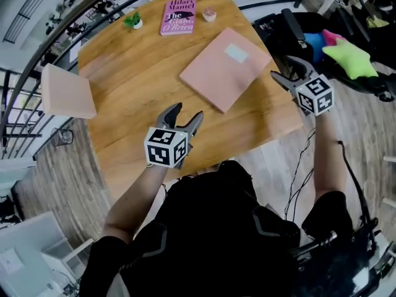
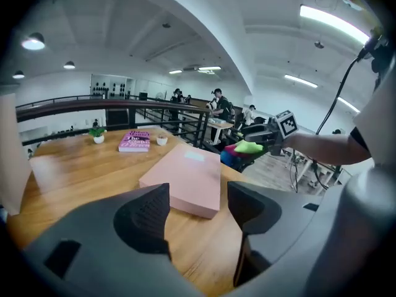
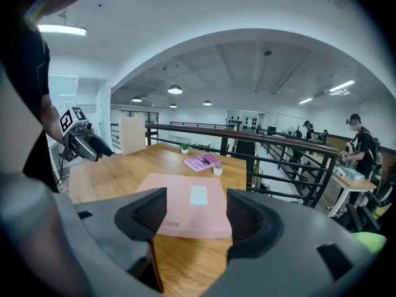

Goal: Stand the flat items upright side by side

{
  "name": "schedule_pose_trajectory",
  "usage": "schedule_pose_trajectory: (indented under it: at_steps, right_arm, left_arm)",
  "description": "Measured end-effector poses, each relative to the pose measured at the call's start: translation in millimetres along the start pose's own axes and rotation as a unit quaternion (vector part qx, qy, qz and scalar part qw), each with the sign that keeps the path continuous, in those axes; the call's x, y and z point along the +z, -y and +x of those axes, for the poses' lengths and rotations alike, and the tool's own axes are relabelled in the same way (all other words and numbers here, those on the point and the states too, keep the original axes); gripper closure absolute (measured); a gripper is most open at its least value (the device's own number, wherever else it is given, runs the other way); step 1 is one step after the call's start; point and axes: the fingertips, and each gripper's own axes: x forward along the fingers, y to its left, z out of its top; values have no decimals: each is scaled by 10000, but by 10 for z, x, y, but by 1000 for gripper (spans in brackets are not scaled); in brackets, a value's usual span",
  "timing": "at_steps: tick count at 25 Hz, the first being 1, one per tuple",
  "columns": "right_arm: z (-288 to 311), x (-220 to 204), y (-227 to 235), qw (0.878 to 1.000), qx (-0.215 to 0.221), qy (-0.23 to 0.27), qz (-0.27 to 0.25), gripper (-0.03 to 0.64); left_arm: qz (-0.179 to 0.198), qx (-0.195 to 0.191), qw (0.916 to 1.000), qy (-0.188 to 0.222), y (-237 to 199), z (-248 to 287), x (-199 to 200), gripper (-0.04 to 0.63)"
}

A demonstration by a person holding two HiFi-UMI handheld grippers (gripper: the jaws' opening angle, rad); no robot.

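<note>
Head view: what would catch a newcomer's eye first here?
The large pink book lies flat toward the right of the wooden table. A magenta paperback lies flat at the far edge. Nearer the person, the left gripper and the right gripper hover on either side of the pink book's near corner, jaws open and empty.

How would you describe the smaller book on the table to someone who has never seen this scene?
Start at the wooden table and look to its far edge. The book lies flat there between a small green potted plant and a little pink cup. Unlike the large pale pink item in the middle of the table, its cover is magenta with big printed lettering.
</note>
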Motion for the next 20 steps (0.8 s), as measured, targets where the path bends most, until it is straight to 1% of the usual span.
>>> schedule_pose_trajectory:
  at_steps: [3,7,10,12,14,17,20]
  right_arm:
    - [175,-294,137,9995,103,-314,-8,308]
    - [389,-566,265,9983,195,-531,146,308]
    - [508,-711,392,9972,209,-697,151,281]
    - [629,-793,433,9963,293,-790,137,279]
    - [723,-882,481,9949,382,-929,104,279]
    - [826,-1023,576,9916,441,-1213,-88,280]
    - [983,-1152,648,9869,503,-1501,-306,281]
  left_arm:
    - [-7,-36,9994,-355,87,278,-176,299]
    - [-82,-44,9973,-722,152,554,-385,299]
    - [-105,-185,9947,-1009,267,726,-565,299]
    - [-93,-160,9936,-1116,268,808,-661,299]
    - [-175,-154,9929,-1167,275,907,-714,299]
    - [-190,-242,9916,-1254,325,1062,-769,297]
    - [-180,-188,9895,-1420,303,1154,-875,295]
